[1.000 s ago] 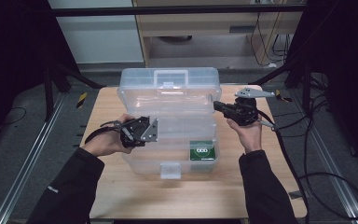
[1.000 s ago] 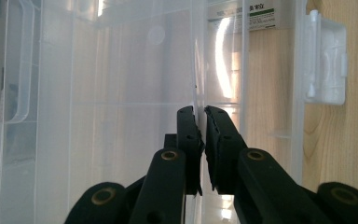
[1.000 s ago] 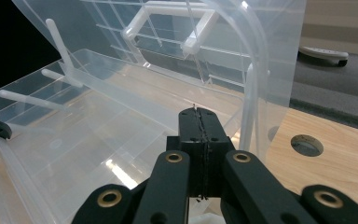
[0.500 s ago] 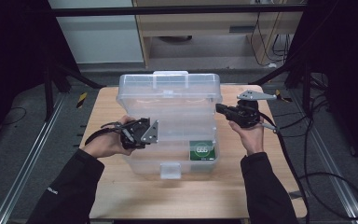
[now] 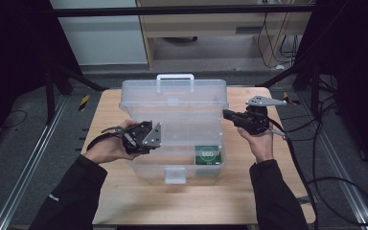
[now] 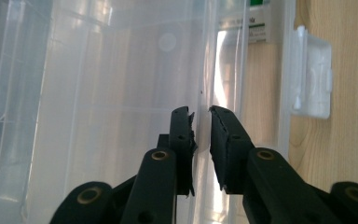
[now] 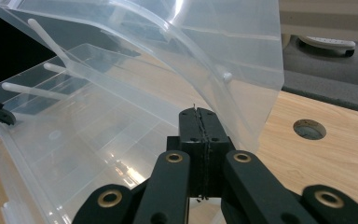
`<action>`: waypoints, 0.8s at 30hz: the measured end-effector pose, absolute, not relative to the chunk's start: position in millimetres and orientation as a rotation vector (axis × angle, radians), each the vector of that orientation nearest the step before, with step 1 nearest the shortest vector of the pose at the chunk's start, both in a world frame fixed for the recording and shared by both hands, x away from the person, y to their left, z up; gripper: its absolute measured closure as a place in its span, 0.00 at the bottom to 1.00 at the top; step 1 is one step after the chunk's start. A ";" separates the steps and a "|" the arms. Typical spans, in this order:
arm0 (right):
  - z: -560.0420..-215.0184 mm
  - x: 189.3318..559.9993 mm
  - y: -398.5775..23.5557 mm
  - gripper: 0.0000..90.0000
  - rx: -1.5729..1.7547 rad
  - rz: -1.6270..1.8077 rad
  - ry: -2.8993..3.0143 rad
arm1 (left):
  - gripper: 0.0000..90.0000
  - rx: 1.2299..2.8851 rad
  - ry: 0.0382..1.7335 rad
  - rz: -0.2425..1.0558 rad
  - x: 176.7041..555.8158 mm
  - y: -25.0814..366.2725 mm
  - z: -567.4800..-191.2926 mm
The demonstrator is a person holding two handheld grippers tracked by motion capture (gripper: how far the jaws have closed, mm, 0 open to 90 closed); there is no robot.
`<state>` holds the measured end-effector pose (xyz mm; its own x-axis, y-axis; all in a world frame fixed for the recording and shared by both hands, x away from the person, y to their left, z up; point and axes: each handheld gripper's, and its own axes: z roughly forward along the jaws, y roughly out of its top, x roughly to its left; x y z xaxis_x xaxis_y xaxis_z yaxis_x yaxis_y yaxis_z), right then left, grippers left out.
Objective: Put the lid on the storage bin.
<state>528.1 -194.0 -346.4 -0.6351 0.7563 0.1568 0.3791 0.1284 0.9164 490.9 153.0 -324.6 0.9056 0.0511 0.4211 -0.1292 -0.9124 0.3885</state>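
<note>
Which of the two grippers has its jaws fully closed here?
The right gripper, beside the clear box's lid, pads pressed flat together. The left gripper shows a narrow gap between its jaws.

Clear plastic box (image 5: 174,129), lid half-raised

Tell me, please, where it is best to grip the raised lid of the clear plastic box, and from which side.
Probably its white loop handle on the clear lid's top edge, from above: it stands free and gives jaws room.
</note>
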 end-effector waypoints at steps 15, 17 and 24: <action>-351.0 521.3 -195.2 1.00 1.088 1.511 2.092 | 0.75 2.384 0.230 0.533 487.3 166.7 -322.6; -351.5 520.7 -195.0 1.00 1.088 1.512 2.094 | 0.75 2.335 0.270 0.532 485.9 168.0 -324.4; -353.3 518.0 -193.9 1.00 1.067 1.504 2.105 | 0.81 2.218 0.409 0.546 486.0 179.3 -329.3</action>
